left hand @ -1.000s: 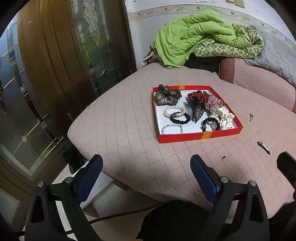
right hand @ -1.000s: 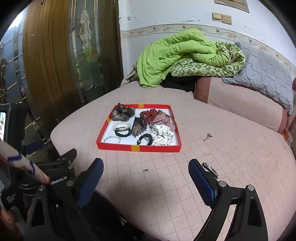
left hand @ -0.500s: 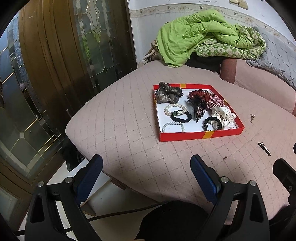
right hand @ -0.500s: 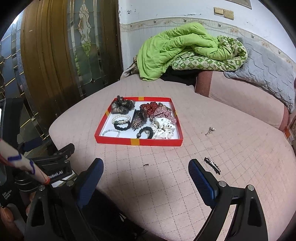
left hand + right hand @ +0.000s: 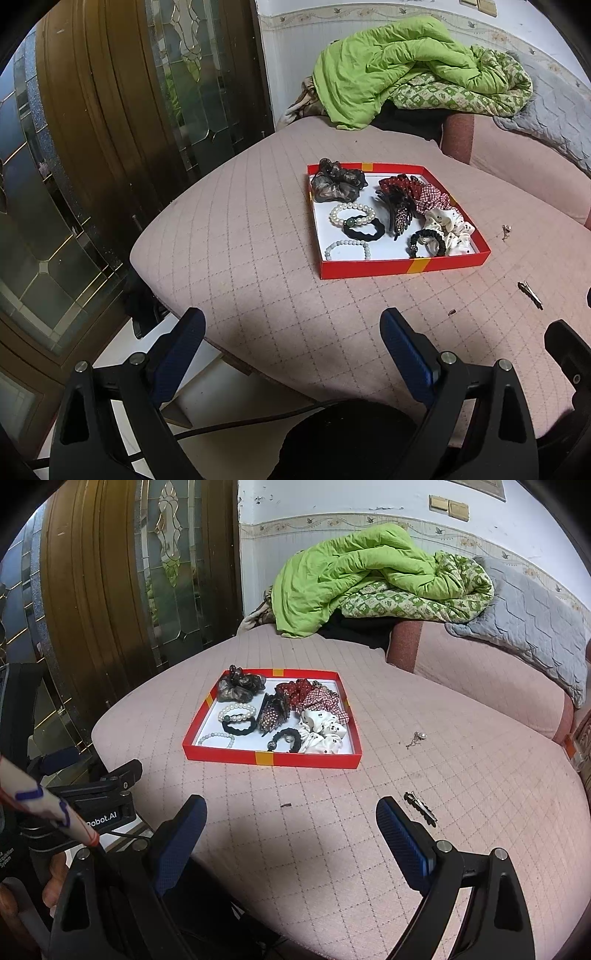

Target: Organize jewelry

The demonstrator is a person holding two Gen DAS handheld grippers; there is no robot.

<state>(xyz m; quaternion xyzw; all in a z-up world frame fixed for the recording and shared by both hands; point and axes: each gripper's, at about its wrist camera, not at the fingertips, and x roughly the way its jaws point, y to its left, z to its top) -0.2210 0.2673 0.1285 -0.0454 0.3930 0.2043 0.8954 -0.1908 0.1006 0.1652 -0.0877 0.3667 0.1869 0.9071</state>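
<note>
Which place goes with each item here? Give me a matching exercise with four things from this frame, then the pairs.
Things:
1. mottled brown-grey scrunchie
2. pale bead bracelet
3. dark metal hair clip
4. small silver trinket

Places:
A. on the pink quilted bed, close to the right gripper
B. far left corner of the red shallow box
C. on the bed, just right of the box
D. near left corner of the box

Pairs: 1-B, 2-D, 3-A, 4-C
</note>
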